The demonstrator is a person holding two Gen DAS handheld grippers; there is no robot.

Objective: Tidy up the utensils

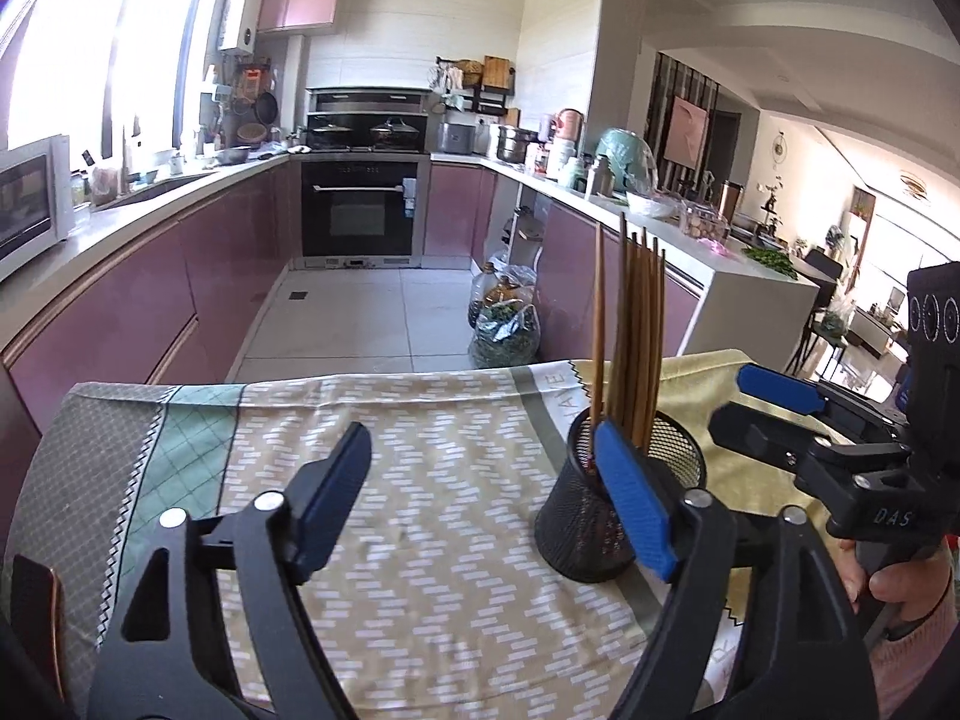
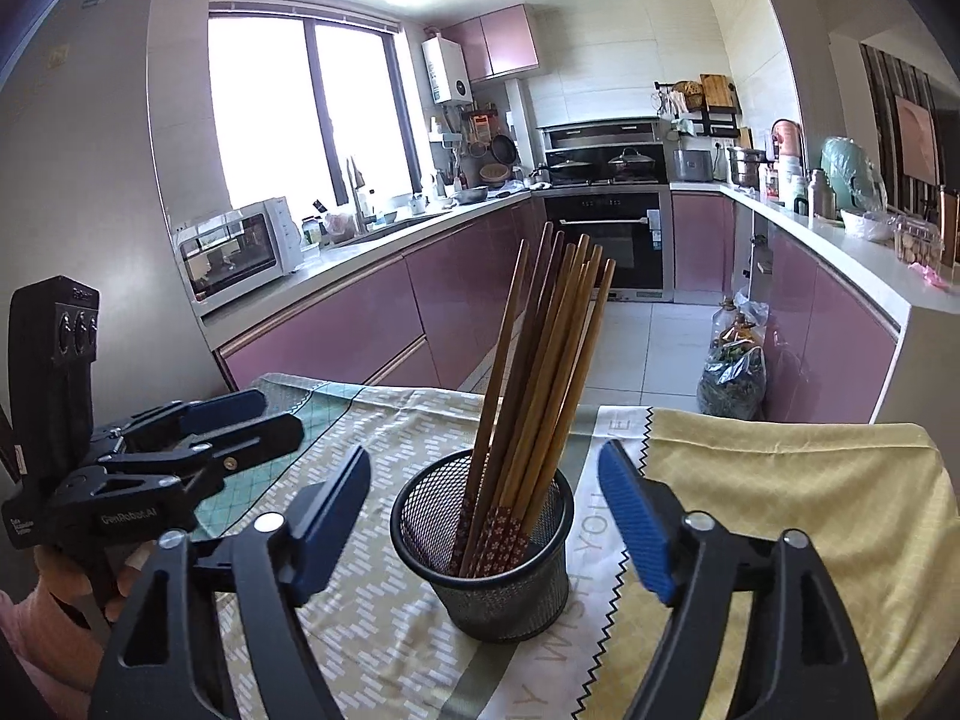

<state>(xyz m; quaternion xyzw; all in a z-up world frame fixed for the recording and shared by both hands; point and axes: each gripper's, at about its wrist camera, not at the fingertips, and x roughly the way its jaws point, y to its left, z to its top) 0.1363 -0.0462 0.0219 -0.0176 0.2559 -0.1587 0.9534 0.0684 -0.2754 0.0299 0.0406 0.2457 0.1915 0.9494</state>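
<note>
We are holding our left gripper wide open and empty over the worktop. Chopsticks, light, stiff, slippery, are leaning in the mesh cup; we'd pinch mid-shaft. Our right gripper is gaping, empty.

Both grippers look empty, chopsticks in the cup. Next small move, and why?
Probably ease both grippers back. The chopsticks all stand in the mesh cup, no loose utensils show on the cloth, and the left gripper and right gripper are open, holding nothing.
</note>
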